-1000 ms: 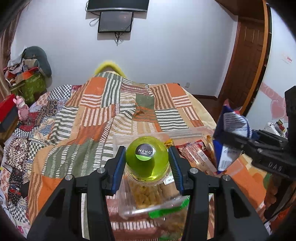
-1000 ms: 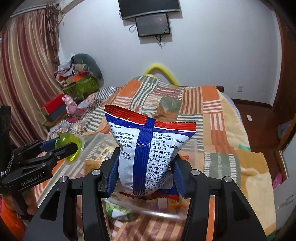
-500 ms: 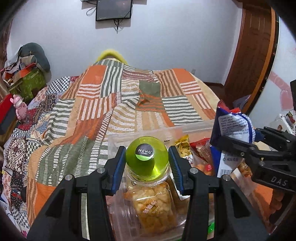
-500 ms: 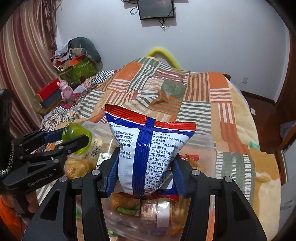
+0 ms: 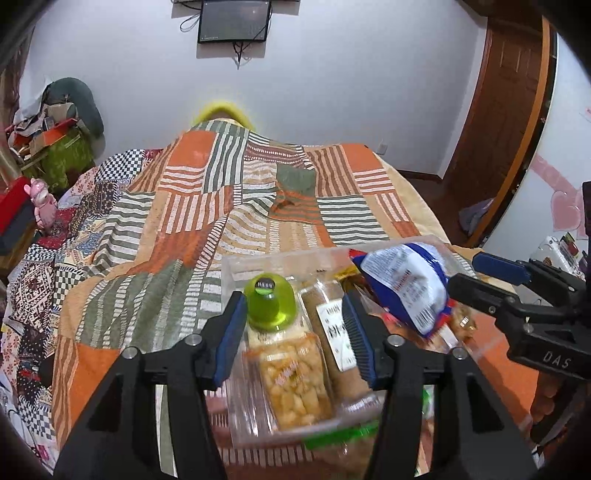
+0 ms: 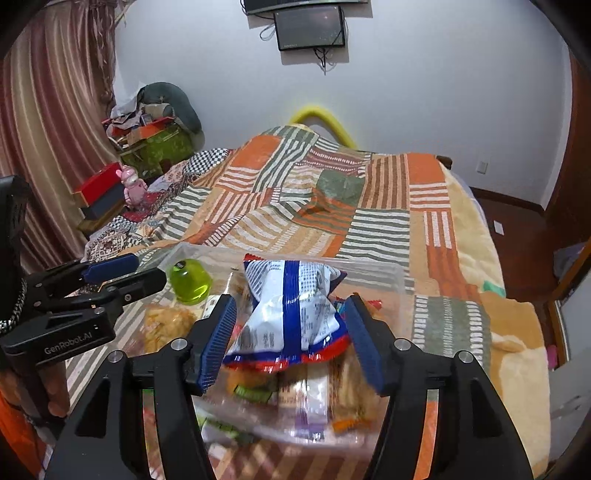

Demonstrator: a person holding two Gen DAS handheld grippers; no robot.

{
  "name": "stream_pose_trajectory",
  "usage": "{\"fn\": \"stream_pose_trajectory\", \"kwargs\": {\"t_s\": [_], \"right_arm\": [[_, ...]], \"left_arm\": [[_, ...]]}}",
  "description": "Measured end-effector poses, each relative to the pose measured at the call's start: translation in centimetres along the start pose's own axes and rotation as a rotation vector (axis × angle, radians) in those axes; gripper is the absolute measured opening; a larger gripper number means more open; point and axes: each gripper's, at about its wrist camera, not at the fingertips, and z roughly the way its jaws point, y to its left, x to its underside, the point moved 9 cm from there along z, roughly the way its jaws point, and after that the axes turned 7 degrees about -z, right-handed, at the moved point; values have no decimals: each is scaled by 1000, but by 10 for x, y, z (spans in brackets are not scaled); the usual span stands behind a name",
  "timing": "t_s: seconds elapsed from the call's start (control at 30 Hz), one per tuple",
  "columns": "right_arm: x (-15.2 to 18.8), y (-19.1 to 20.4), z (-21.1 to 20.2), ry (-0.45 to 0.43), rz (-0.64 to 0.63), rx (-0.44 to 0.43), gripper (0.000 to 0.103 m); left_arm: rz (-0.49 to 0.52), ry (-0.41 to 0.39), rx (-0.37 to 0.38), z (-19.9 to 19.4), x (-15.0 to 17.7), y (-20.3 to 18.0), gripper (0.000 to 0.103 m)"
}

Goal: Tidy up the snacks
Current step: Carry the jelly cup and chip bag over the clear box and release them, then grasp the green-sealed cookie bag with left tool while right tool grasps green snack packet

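Both grippers now released, unlike half a second ago when each was clamped on a snack

Left gripper [image 5: 295, 328]: jaws spread wide, blue pads clear of the green-lidded jar [image 5: 270, 303]. Previously pinched on the green lid; now jar sits free inside the clear plastic bin [image 5: 236, 264], at its left end, lid up, closer to the left pad than the right. Directly below the lid, a clear pack of yellow puffed snacks [image 5: 293, 384]; beside it on the right, a long brown pack with white label [image 5: 338, 343]

Right gripper [image 6: 291, 339]: jaws likewise opened, gap visible on both sides of the blue-and-white chip bag [image 6: 291, 310]. Earlier squeezed upright between the pads; now slumped, crumpled, red bottom seam toward the camera, resting on top of the other packets in the bin's right part. Same bag in left wrist view [image 5: 406, 286], lying tilted on the pile, just ahead of the right gripper's fingers

Bin on the patchwork striped bedspread [image 6: 332, 206], near the bed's front edge. Wall screen [image 6: 310, 27] lower in frame than before in both views. Lower packets in bin blurred, contents not readable
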Motion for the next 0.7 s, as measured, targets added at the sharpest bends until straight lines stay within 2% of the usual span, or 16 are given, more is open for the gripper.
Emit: {"fn": "stream_pose_trajectory", "kwargs": {"t_s": [0.03,0.1,0.23,0.47,0.7], "right_arm": [[2,1,-5,-4,-2,0,58],[6,2,-15,-13,-4,2,58],[18,1,-30,-20,-2,1,60],[42,-4,-48,-14,42,-17,60],[63,-5,-50,12,84,-29,60]], "left_arm": [[2,-1,3,-6,4,-2,67],[4,-2,10,-16,12,-5,77],[18,0,4,-31,31,-12,87],[-6,84,38,-36,82,-23,91],[16,160,34,-15,118,-37,91]]}}
